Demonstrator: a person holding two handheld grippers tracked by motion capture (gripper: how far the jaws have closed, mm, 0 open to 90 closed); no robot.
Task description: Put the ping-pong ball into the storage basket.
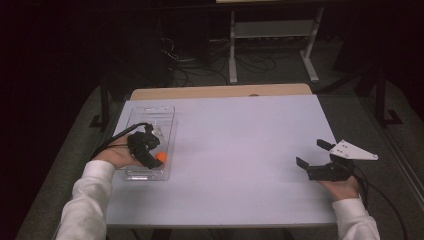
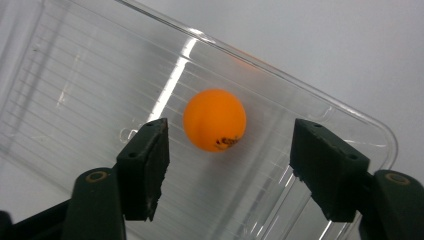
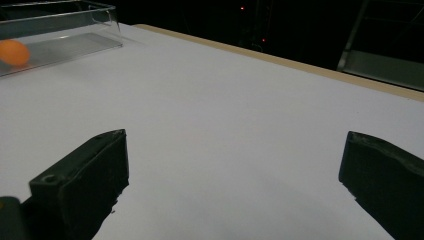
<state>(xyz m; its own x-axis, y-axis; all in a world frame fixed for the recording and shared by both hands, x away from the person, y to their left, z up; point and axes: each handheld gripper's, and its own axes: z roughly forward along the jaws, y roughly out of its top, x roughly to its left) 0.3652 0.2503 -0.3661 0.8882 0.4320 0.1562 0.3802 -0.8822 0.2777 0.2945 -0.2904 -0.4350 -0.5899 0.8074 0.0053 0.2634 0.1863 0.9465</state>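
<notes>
Nearest the person, two white sleeves (image 1: 87, 210) come in over the near edge of the counter (image 1: 235, 150), one at each side. The right gripper (image 1: 312, 154) hovers near the near right corner of the counter, its jaws spread wide and released, with nothing between them; a grey three-cornered plate sits on top of it. In the right gripper view its two black jaws stand well apart over bare white surface, and the orange ball (image 3: 13, 52) shows far off at the left inside the clear box (image 3: 75, 30). On the left side of the counter, the left gripper (image 1: 150, 150) hangs over the near part of that clear plastic box (image 1: 150, 125), which lies with its long side running from near to far. The left gripper is also released: in the left gripper view its jaws stand open on either side of the ball (image 2: 214, 120), apart from it and not touching it. The ball rests on the ribbed floor of the box (image 2: 75, 75), toward the box's near right part, just beside the left gripper's tip in the high view (image 1: 160, 156). Farther off, a tan strip of the counter's far edge shows beyond the white top, and behind it a white metal stand (image 1: 272, 35) and loose cables (image 1: 200, 70) lie on the dark floor.
</notes>
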